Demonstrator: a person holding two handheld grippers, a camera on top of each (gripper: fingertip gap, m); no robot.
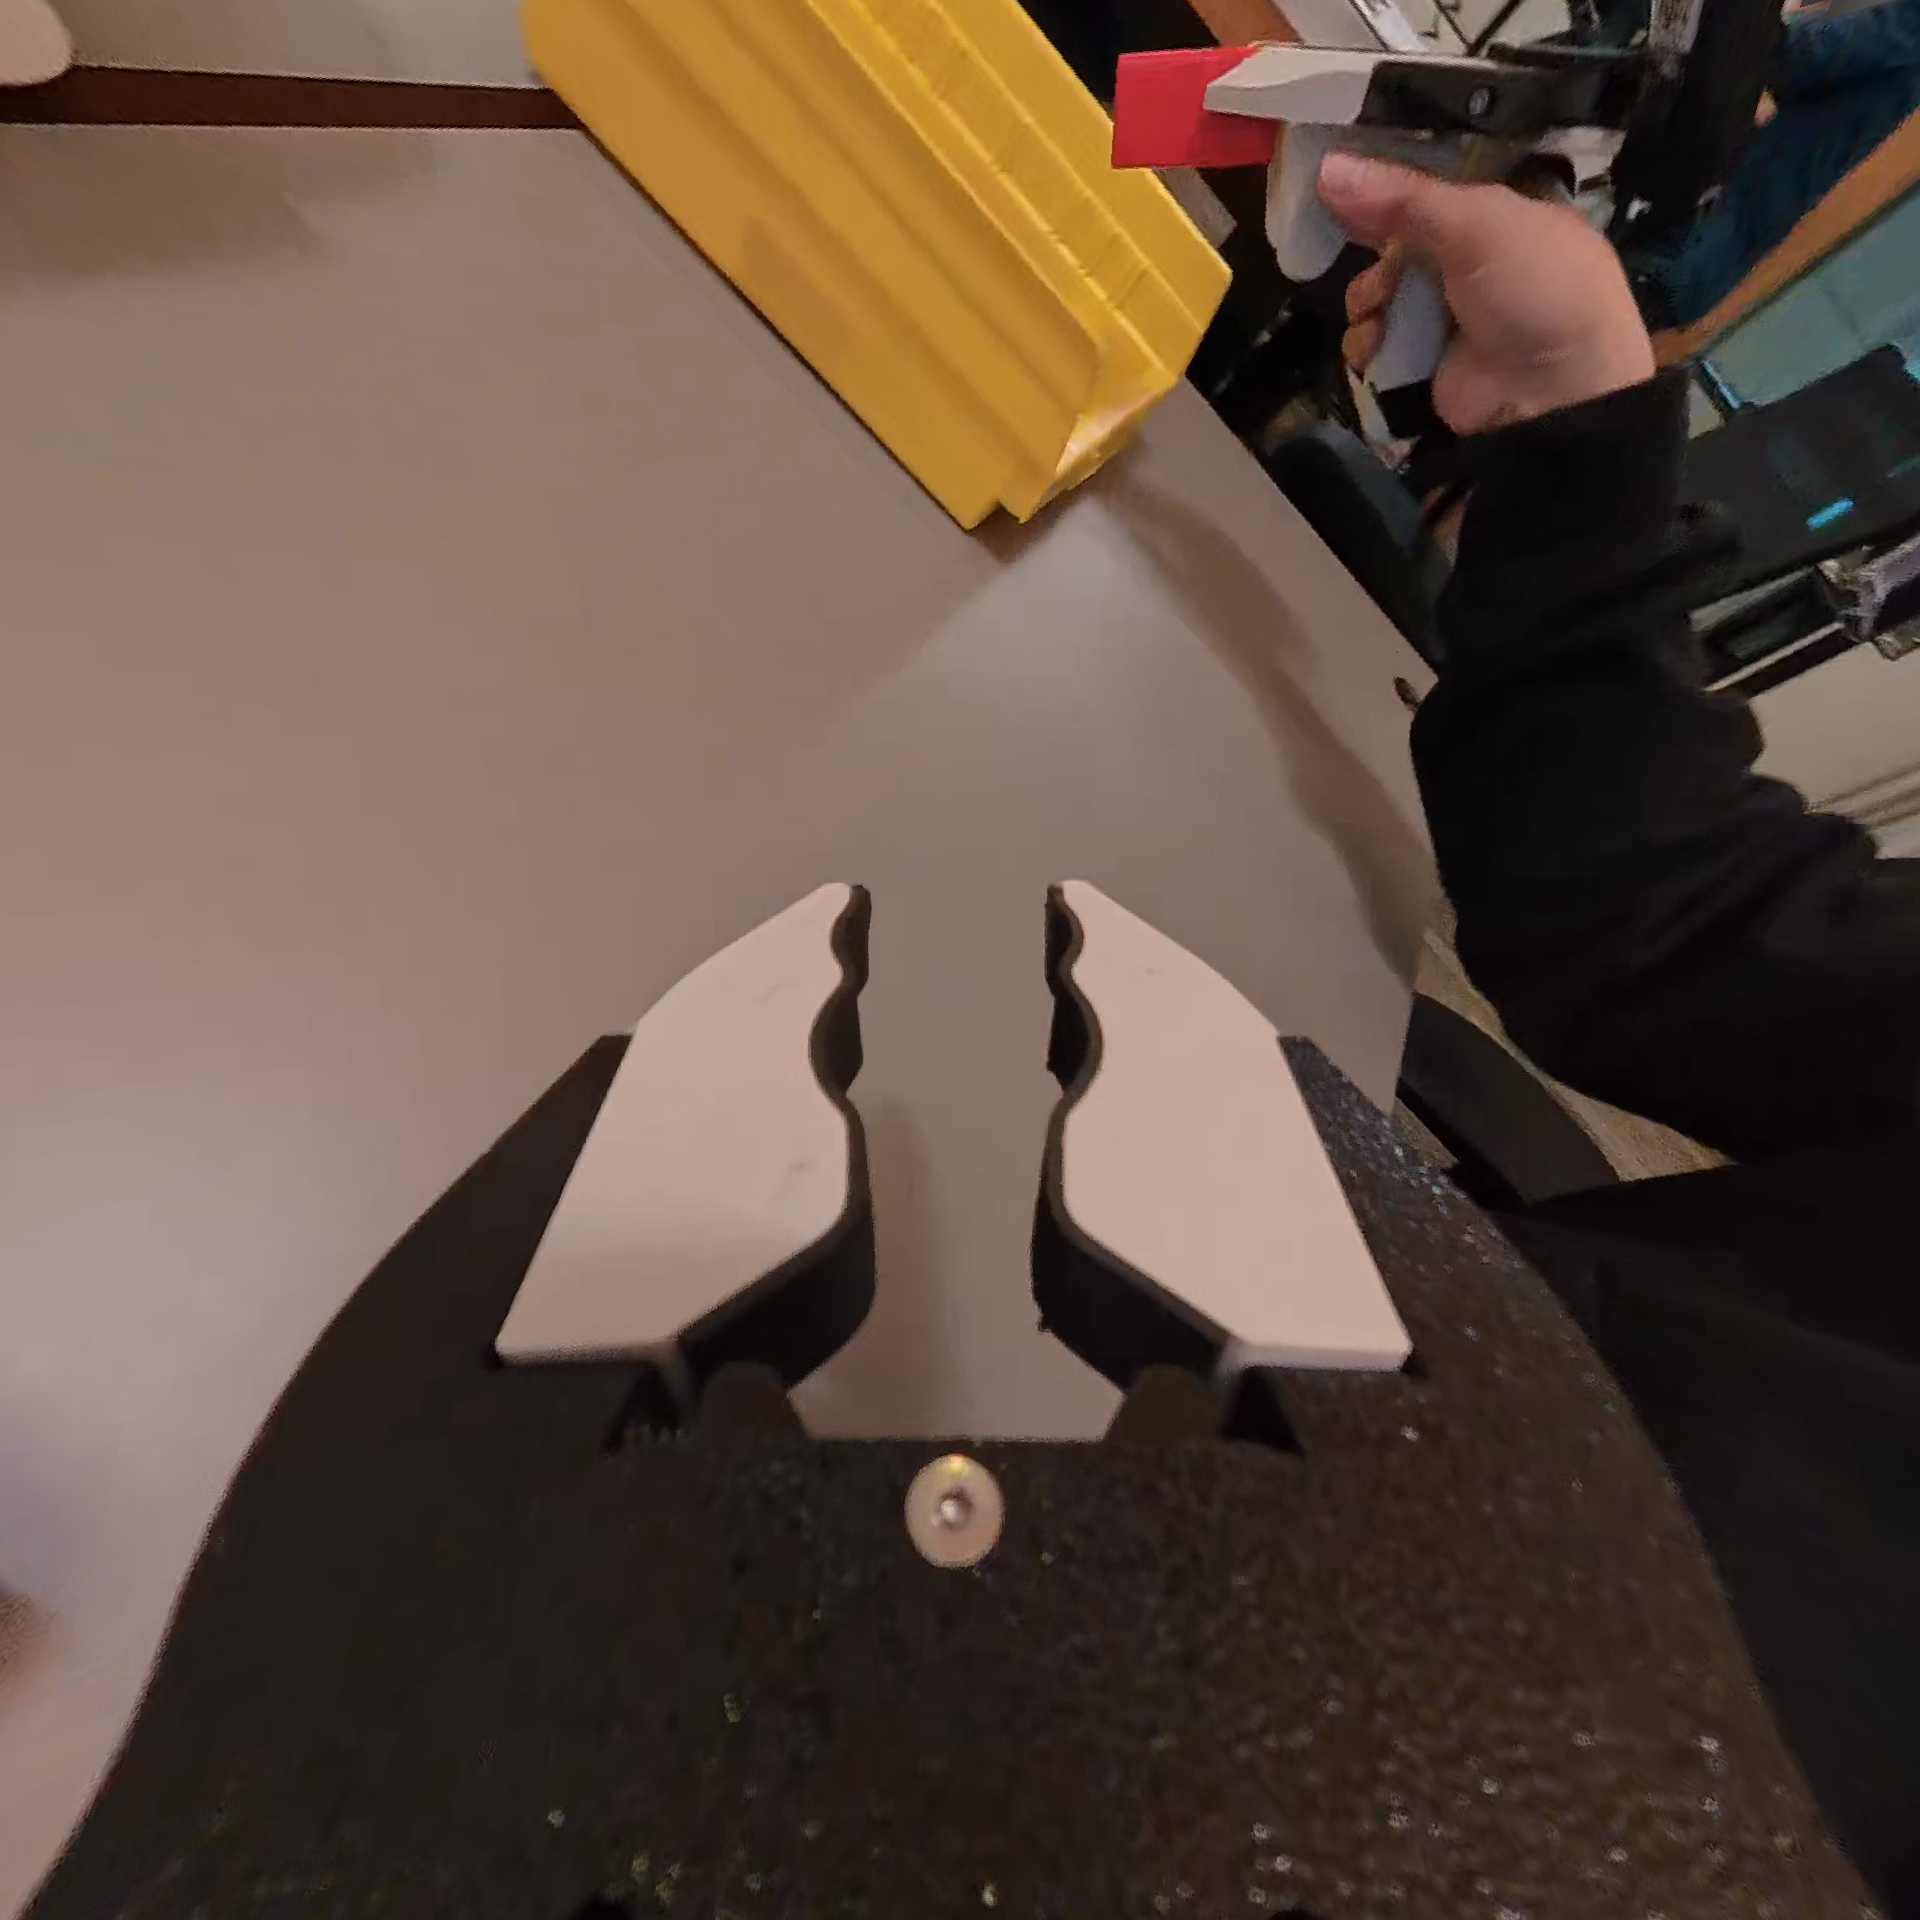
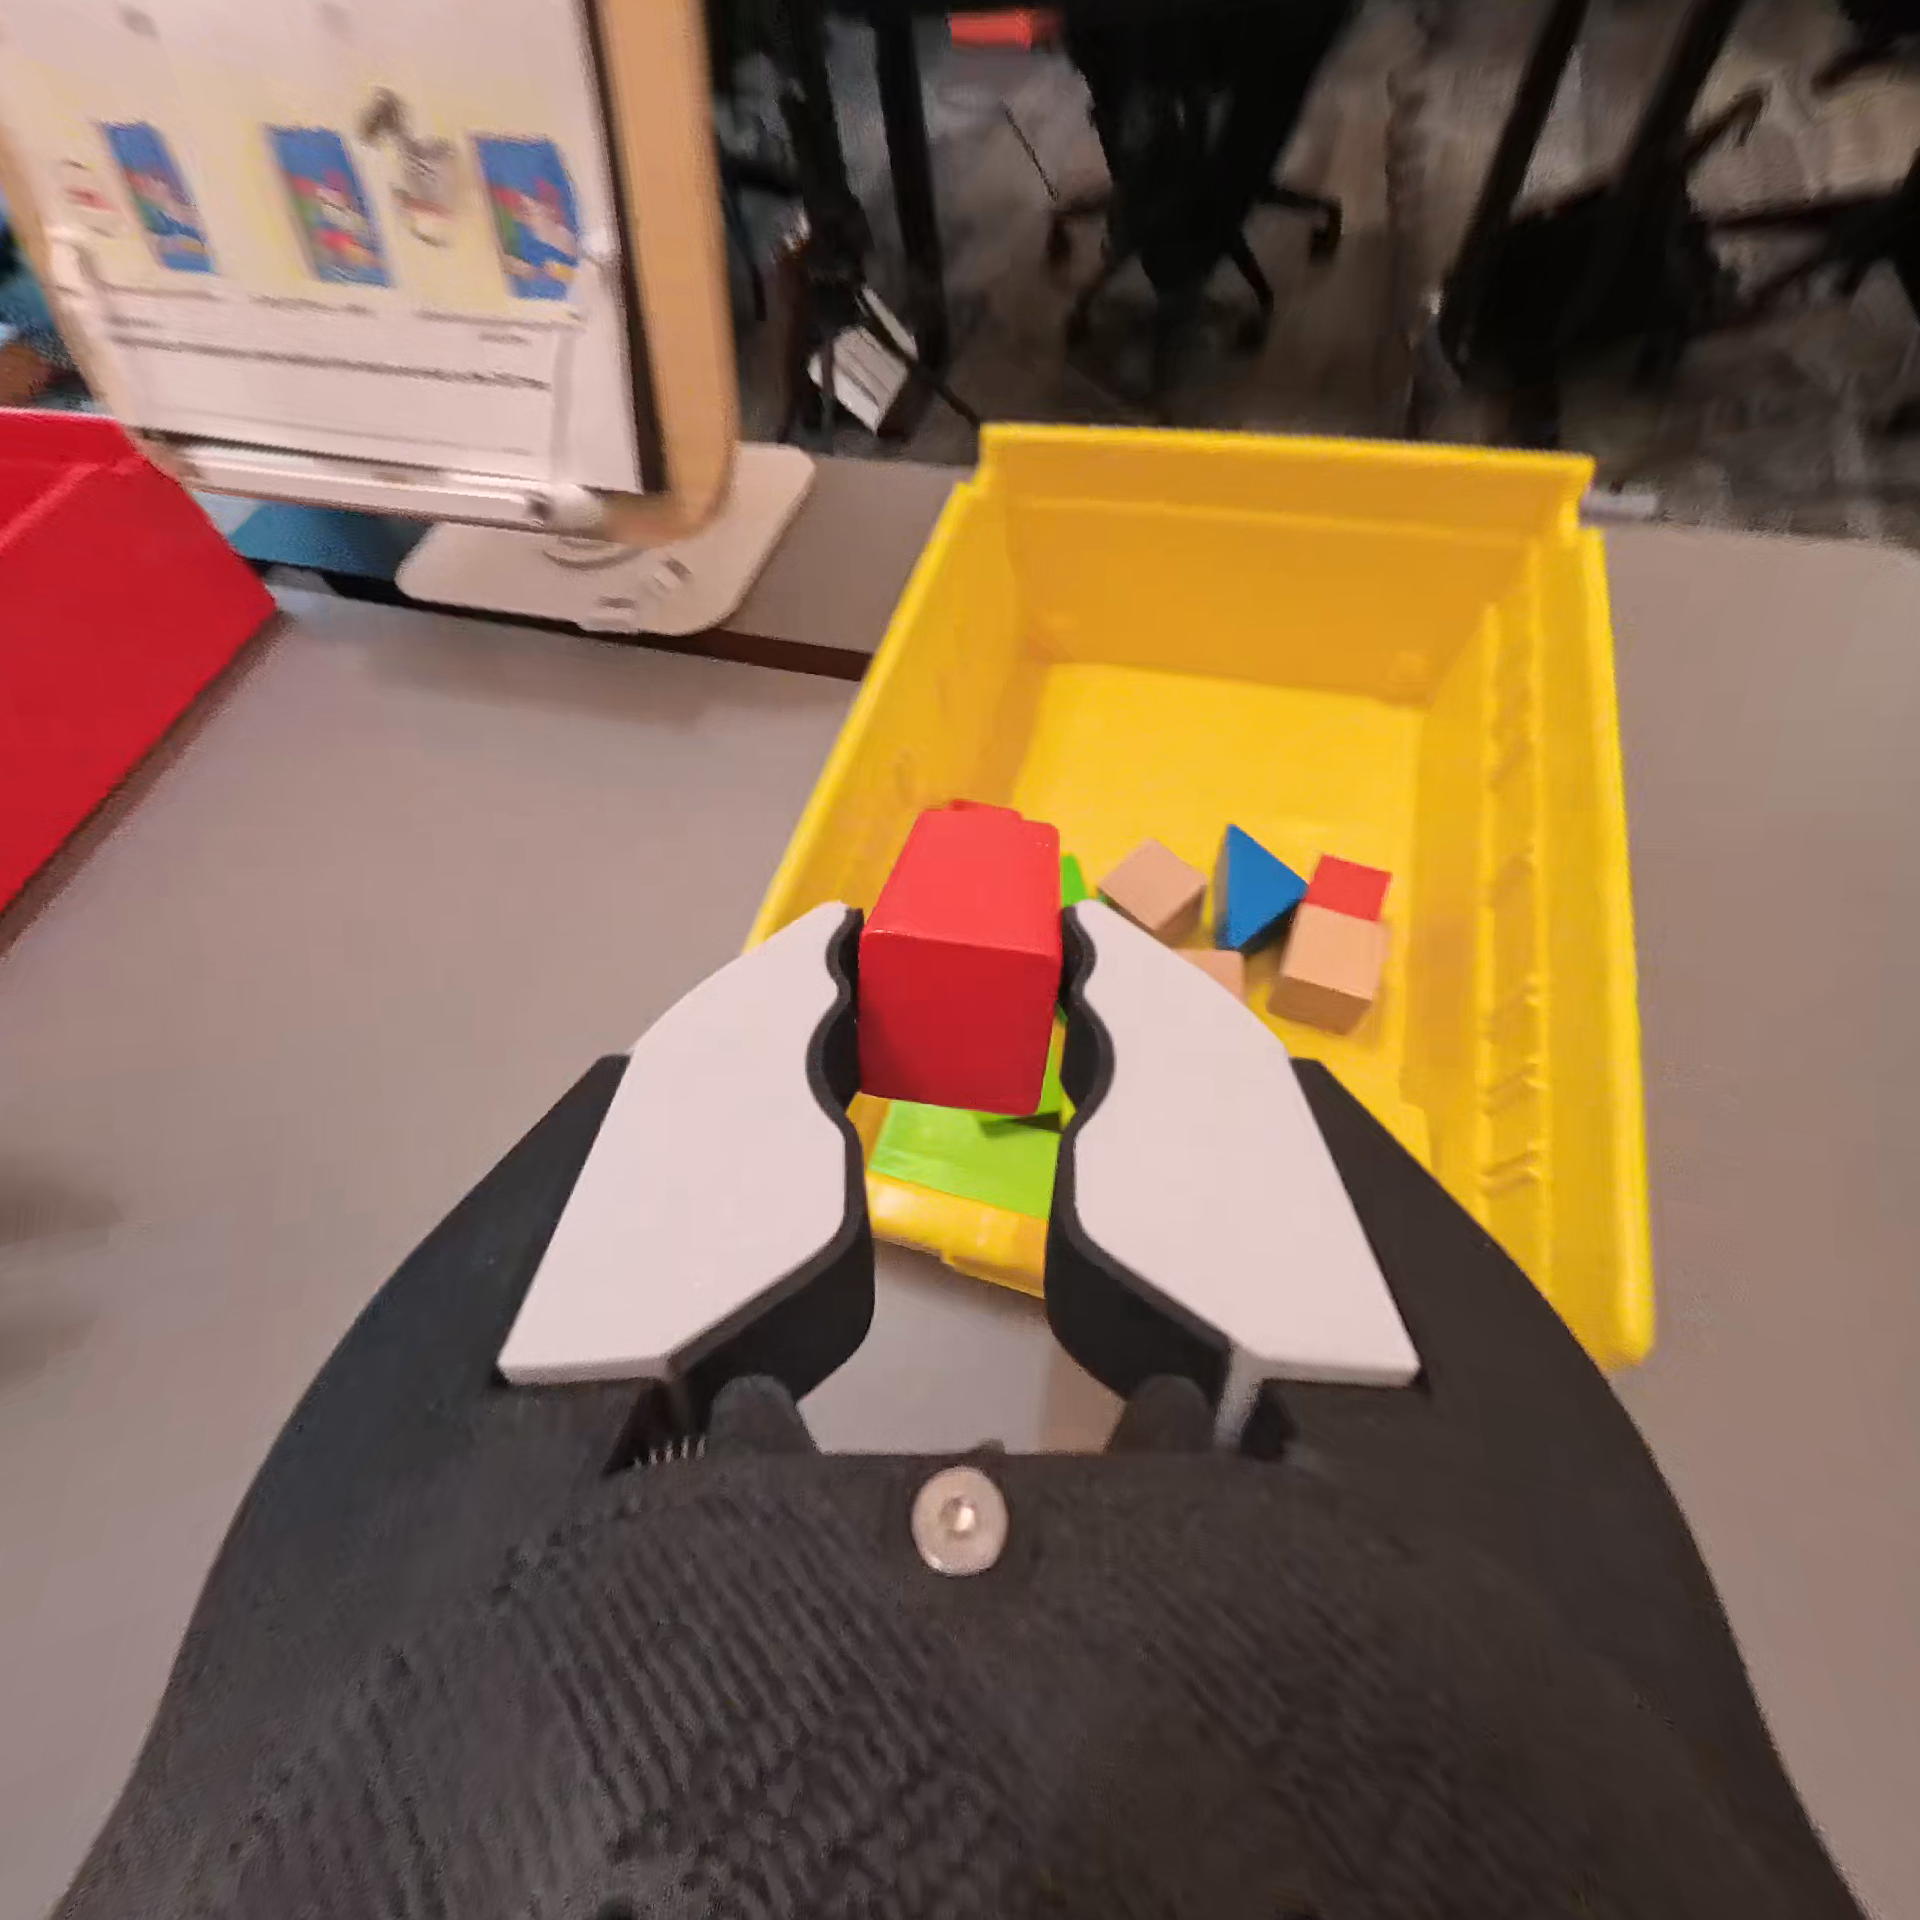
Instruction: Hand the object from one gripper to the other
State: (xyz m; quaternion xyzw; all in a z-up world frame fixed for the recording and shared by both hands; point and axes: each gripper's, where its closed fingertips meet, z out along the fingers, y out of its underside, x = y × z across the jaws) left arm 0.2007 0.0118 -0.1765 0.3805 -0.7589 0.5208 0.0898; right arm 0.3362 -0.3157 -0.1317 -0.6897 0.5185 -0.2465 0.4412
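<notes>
My right gripper (image 2: 961, 925) is shut on a red block (image 2: 961, 977); both pads press its sides, and it hangs above the near end of the yellow bin (image 2: 1538, 935). The left wrist view shows the same gripper (image 1: 1247, 104) at the top right, a hand around its handle, with the red block (image 1: 1174, 109) sticking out of its fingers. My left gripper (image 1: 958, 904) is open and empty over the bare grey table (image 1: 416, 623), well below and left of the red block.
The yellow bin holds several blocks: tan cubes (image 2: 1330, 966), a blue wedge (image 2: 1252, 883), a small red cube (image 2: 1349, 888) and a green piece (image 2: 966, 1153). A red bin (image 2: 94, 623) stands at the left. A stand with a board (image 2: 343, 270) is behind. The yellow bin (image 1: 935, 239) lies near the table's right edge. The grippers' ends are close to 35 cm from one another.
</notes>
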